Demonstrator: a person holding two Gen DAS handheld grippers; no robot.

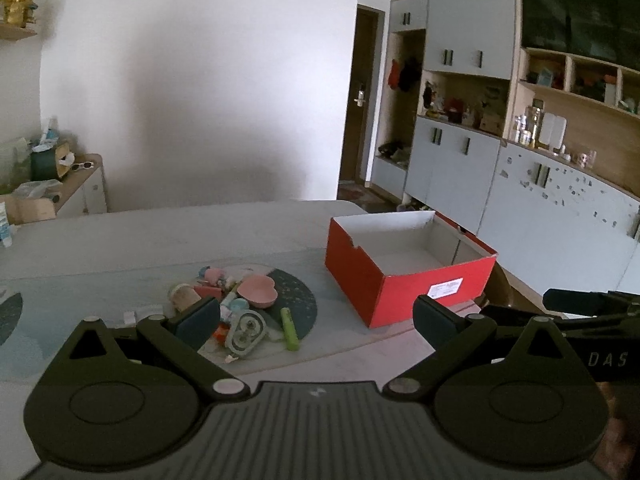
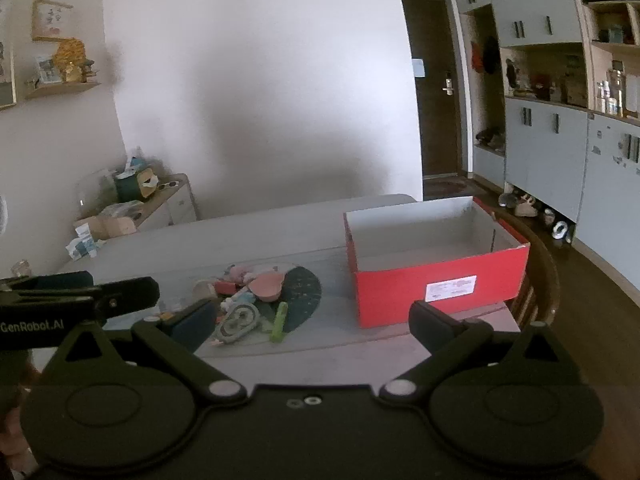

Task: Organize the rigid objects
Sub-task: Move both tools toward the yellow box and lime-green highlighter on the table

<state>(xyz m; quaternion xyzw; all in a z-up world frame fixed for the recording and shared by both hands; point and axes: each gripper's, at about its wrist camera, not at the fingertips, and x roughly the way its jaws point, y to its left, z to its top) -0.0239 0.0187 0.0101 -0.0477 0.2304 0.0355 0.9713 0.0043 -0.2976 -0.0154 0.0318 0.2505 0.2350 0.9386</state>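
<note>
Left gripper: jaws gaping wide, gripping nothing.
Right gripper: jaws likewise wide, unladen.
Small objects: lying heaped on the table, left of the red box.
Right wrist view only: shoes sitting under the cabinets.

Both wrist views face forward over the table (side by side), sharing its clutter.

A heap of small rigid objects is piled on a dark round mat: a pink heart-shaped bowl at 12 o'clock in the heap, a green tube lying flat at 4 o'clock, a grey oval case at 6. An open, empty red box with a white interior is set upright at 3 o'clock, apart from the mat
</note>
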